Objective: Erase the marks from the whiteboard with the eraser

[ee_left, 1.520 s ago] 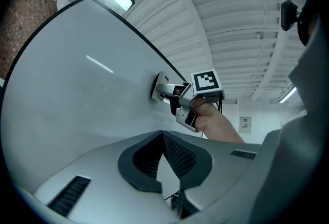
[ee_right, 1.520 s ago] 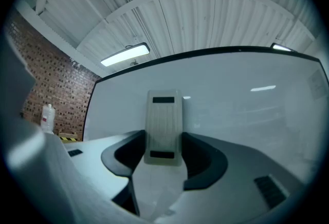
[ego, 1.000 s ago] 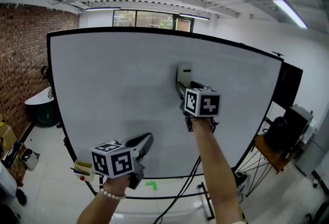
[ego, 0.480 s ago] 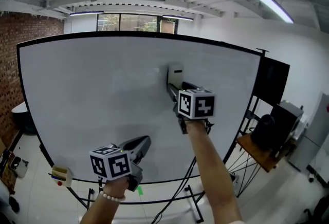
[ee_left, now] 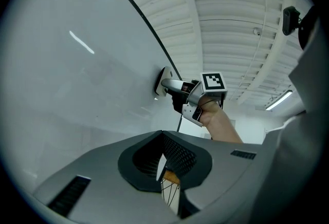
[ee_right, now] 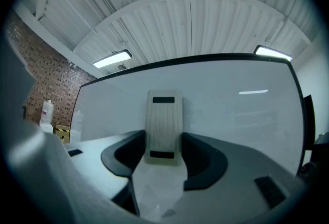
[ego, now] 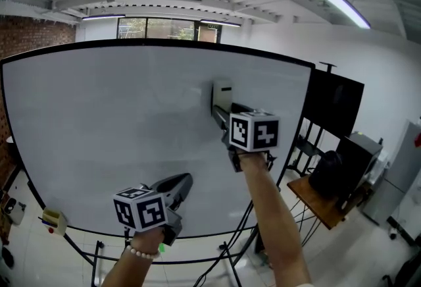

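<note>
head view: right gripper is up at arm's reach, holding the eraser flat against the whiteboard, right of centre and in the upper half. left gripper hangs low near the bottom edge, off the board as far as i can tell, aimed up toward the right one.

right gripper view: jaws pinch the eraser by its long edges, one pad each side. ribbed back faces the camera, so the wiping face should be toward the board. gripping the sides leaves that face free to sit flush and lets the arm push straight in.

left gripper view: jaws pressed together, nothing between them, only the stand legs showing through the slit lower down. looks parked out of the wipe path; this is a one-tool job.

marks: i can't pick out any distinct ink in any view, only soft reflections and maybe faint ghosting. judgement: wiping step is in hand and the board reads mostly clean around the eraser; can't say if residue is left.

risk, my guess: the board is on a wheeled stand, so hard pressure could rock it, and a tilted eraser would only wipe with one edge.
</note>
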Demonstrator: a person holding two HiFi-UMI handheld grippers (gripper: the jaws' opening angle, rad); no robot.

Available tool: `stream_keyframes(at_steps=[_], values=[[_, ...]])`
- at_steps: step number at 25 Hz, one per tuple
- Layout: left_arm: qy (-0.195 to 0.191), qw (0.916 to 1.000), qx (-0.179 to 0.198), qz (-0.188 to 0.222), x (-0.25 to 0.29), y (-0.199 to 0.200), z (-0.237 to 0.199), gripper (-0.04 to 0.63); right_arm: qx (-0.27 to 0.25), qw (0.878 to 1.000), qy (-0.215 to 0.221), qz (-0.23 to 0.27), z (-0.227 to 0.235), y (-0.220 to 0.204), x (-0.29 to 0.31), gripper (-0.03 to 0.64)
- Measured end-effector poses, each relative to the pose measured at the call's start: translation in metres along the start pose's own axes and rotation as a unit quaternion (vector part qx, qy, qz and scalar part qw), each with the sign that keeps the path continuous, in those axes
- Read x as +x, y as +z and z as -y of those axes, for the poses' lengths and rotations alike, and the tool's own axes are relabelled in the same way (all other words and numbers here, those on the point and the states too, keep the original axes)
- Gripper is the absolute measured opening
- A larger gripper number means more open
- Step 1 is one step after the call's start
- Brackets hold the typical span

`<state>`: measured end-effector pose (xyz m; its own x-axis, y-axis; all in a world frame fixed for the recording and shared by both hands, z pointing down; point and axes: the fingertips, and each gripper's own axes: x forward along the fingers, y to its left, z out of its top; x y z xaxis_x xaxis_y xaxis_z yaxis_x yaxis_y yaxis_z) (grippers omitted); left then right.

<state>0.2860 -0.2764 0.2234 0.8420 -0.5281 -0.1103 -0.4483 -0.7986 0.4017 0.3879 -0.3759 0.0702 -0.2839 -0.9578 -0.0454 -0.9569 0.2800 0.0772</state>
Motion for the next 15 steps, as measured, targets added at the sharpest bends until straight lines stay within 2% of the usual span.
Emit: stream_keyframes(at_steps=[10, 15], values=[[-0.017, 0.9997, -0.003, -0.017, 0.069, -0.031, 0.034, -0.003, 0.018, 0.999, -0.036, -0.003, 0.113, -0.016, -0.035, 0.247], [-0.029, 0.9993, 0.011, -0.022, 0.094, -0.041, 0.053, -0.003, 0.028, 0.998, -0.053, -0.006, 0.172, -0.02, -0.055, 0.247]])
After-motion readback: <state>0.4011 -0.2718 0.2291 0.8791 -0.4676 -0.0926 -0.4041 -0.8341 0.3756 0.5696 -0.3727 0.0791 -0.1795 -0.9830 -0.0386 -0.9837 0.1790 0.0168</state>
